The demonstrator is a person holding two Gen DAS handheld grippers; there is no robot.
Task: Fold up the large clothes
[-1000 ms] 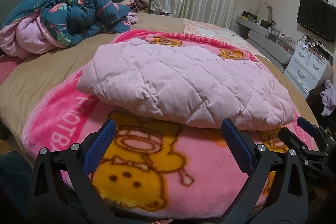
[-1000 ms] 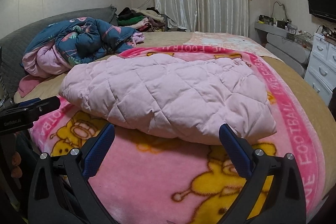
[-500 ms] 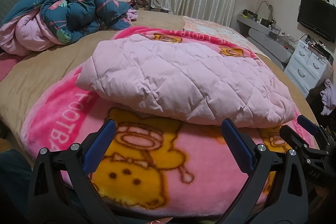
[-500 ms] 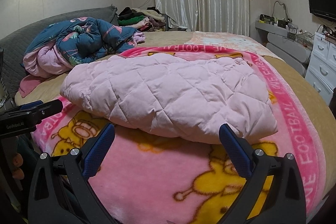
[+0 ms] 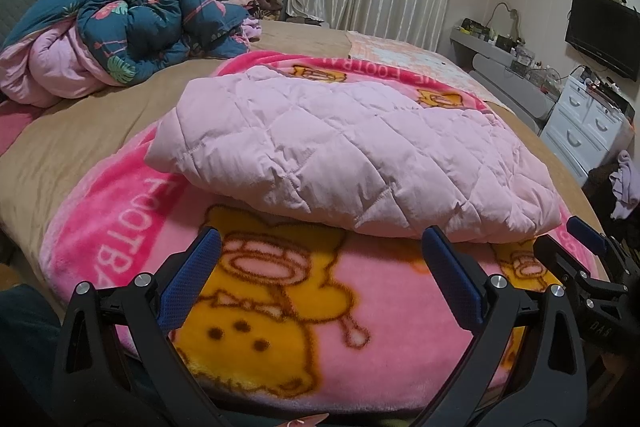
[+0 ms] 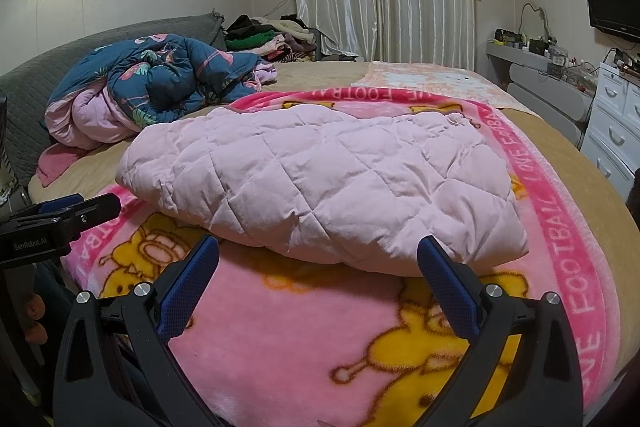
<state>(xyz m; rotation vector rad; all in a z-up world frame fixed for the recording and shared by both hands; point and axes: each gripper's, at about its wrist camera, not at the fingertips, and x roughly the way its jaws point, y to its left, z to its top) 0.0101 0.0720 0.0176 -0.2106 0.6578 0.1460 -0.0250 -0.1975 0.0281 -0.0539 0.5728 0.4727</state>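
Pink quilted jacket (image 5: 340, 155) lies folded into a thick pad on the pink cartoon blanket (image 5: 280, 307), mid-bed, near edge facing both cams. In the right wrist view the same jacket (image 6: 320, 187) sits square-ish, the near fold rounded, no sleeves sticking out that I can see.

Left gripper (image 5: 320, 287) hangs w/ jaws spread wide, nothing between them, just short of the jacket's near edge. Right gripper (image 6: 316, 291) same: jaws wide, empty, tips just shy of the fold. Each is visible from the other's cam at frame edge, so they sit side by side, right one near the jacket's right corner.

Change vs a sec ago: very little. Left cam has crept a bit closer and slightly lower, jacket fills more of the frame; right cam barely shifts. Jacket shape unchanged, no fabric lifted.

Meaning, as I read it: the fold looks done or nearly so. Next is probably one more half-fold or a tidy/press; either way nothing is gripped yet.

Crumpled blue floral duvet (image 5: 132, 27) sits well apart at the back left, not in the way.
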